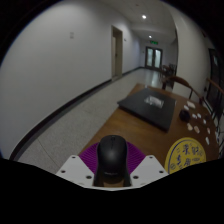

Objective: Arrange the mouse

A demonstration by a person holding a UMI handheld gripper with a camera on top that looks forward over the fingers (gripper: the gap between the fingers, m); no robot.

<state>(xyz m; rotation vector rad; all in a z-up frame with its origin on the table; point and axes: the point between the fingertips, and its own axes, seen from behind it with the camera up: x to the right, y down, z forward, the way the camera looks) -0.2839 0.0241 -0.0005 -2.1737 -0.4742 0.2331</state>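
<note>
- The gripper [112, 172] holds a black mouse [112, 160]: the jaws are narrowed onto it, a purple pad [91, 157] pressing each side.
- The mouse sits raised between the fingers, off the counter [130, 115], its rounded back facing the camera.
- Just right of the fingers a yellow round label with dark print [185, 155] lies at the counter's near end.
- Further along the wooden counter lies a dark mat [152, 103].
- To its right stands a white object with dark dots [195, 128]; what it is cannot be told.
- Left of the counter, pale floor [70, 125] runs down a corridor.
- At the far end stand doors [152, 57] under ceiling lights.
</note>
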